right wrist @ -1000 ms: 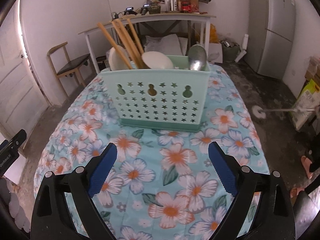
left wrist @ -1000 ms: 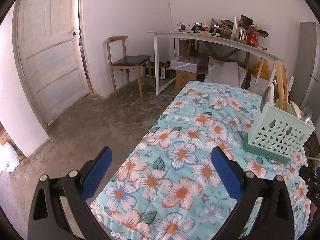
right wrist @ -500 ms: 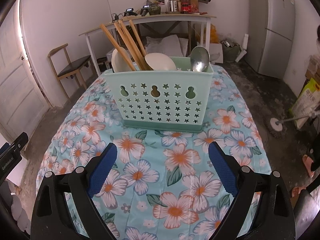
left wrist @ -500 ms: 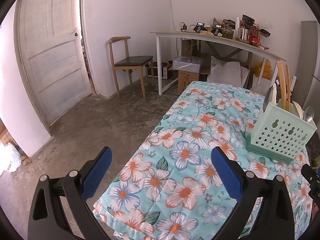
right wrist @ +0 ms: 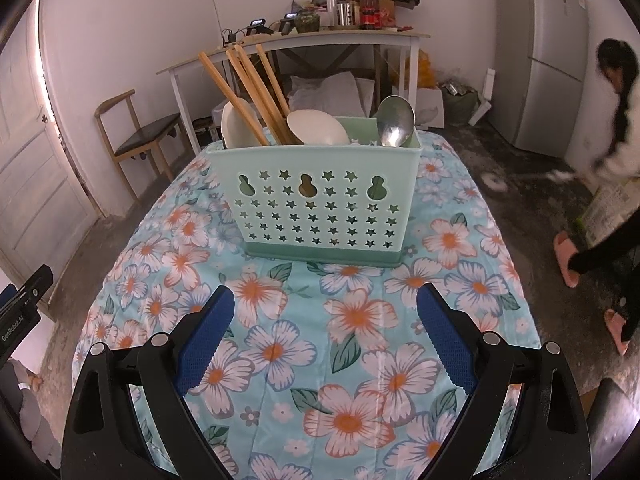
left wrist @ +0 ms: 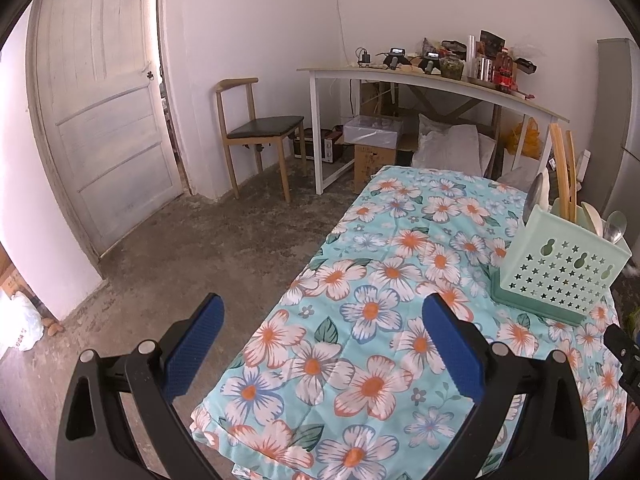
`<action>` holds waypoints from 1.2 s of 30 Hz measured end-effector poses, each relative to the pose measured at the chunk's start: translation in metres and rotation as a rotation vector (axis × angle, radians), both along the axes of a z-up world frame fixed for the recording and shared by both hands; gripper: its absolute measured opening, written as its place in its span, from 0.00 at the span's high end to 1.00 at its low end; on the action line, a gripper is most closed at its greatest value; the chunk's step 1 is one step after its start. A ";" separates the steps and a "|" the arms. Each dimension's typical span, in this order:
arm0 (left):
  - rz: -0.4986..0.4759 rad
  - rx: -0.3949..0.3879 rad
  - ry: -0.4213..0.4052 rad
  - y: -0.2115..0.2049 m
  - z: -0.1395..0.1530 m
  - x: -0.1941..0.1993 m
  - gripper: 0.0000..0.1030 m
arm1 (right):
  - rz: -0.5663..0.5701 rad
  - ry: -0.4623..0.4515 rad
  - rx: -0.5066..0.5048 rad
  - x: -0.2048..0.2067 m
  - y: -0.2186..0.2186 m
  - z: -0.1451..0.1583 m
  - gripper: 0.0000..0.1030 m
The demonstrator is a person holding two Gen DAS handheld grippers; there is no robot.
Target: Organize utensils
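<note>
1. Left wrist view: the left tongs [left wrist: 320, 334] hang released and empty over the near corner of the floral tabletop [left wrist: 384, 312]. The green utensil caddy [left wrist: 560, 272] stands well off to the right, nothing between them. A chair [left wrist: 256, 136], a door [left wrist: 100, 120] and a cluttered white desk [left wrist: 420, 76] line the wall.
2. Right wrist view: the right tongs [right wrist: 322, 334] are released and empty, facing the caddy [right wrist: 320, 204] head-on. Only here do its contents show plainly: wooden chopsticks [right wrist: 248, 88], white spoons [right wrist: 316, 128], a metal spoon [right wrist: 396, 122]. A fridge [right wrist: 540, 52] and a bending person [right wrist: 616, 120] stand to the right.
</note>
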State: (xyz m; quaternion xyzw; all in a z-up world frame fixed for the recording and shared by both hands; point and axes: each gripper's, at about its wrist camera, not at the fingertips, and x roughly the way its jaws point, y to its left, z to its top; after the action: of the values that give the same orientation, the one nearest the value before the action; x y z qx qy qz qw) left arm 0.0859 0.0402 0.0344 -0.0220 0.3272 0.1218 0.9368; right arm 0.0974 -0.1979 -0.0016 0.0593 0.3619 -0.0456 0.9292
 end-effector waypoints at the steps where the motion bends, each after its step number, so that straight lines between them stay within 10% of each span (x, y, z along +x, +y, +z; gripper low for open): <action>1: -0.003 0.000 0.001 0.000 0.000 0.000 0.06 | -0.002 0.000 -0.001 0.000 0.000 0.000 0.14; 36: -0.073 0.034 -0.022 -0.012 0.007 -0.003 0.06 | -0.005 0.001 0.006 0.000 -0.002 0.000 0.14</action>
State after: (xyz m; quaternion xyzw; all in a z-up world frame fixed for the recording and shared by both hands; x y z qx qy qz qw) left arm 0.0828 0.0287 0.0413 0.0047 0.3155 0.0926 0.9444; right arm 0.0974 -0.1998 -0.0016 0.0631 0.3623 -0.0467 0.9287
